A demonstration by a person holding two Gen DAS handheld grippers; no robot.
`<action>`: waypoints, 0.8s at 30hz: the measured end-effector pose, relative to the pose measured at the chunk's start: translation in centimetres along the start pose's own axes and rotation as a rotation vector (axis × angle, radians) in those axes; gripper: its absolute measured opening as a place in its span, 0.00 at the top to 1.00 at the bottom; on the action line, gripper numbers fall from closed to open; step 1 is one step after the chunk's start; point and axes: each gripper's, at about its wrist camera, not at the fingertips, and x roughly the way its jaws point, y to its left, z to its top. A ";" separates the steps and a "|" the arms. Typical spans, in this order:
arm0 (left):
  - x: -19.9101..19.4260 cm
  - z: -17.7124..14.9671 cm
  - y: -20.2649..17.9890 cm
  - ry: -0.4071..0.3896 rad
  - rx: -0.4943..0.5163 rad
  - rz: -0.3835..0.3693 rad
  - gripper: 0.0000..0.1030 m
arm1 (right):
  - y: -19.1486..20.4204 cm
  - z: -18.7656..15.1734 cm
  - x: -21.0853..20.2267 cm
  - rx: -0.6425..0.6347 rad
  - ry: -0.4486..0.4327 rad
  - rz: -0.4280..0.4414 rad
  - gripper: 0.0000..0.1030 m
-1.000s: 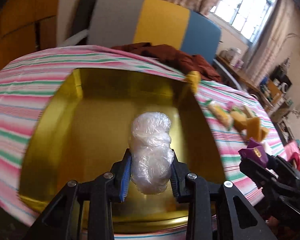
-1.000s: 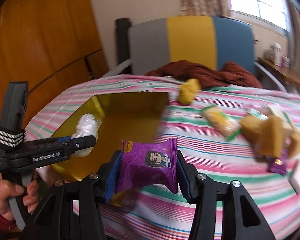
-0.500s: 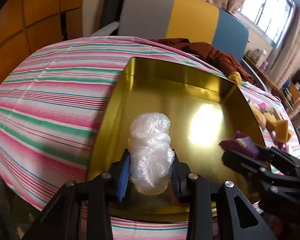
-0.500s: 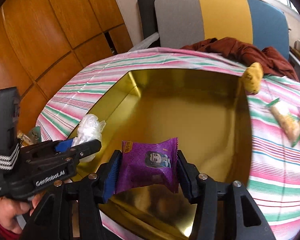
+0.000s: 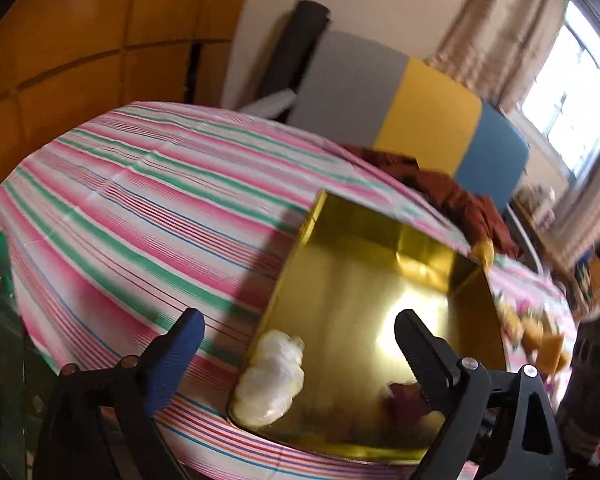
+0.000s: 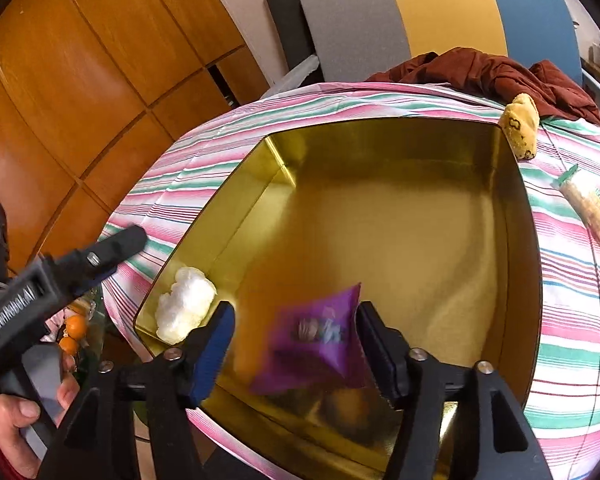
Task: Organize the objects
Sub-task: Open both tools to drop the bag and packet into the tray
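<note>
Both grippers gape wide — left gripper (image 5: 296,344) above the plastic wad (image 6: 185,309) in the tin's (image 6: 516,216) near-left corner, right gripper (image 6: 296,340) around the blurred, unclamped purple packet (image 6: 320,340).

Wood-panelled wall (image 6: 80,92), tricolour chair (image 5: 396,108), bright window (image 5: 568,92)

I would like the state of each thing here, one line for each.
left gripper: open, holds nothing
right gripper: open
clear plastic bundle: lying in the tin's near-left corner
purple snack packet: blurred, between the right fingers, over the tin
gold tin: open, no lid
yellow packet: lying outside the tin
</note>
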 end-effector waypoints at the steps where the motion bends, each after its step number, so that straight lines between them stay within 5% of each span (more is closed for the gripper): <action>1: -0.4 0.2 0.3 -0.016 -0.018 0.010 0.05 | 0.2 0.0 0.0 -0.006 -0.004 0.004 0.36; 9: -1.4 0.4 1.6 -0.033 -0.113 0.012 0.01 | 0.1 0.4 -2.7 -0.010 -0.094 0.010 0.35; 24: 0.0 -1.3 -4.4 0.035 0.013 -0.058 0.00 | -4.6 0.9 -9.0 0.051 -0.228 -0.152 0.35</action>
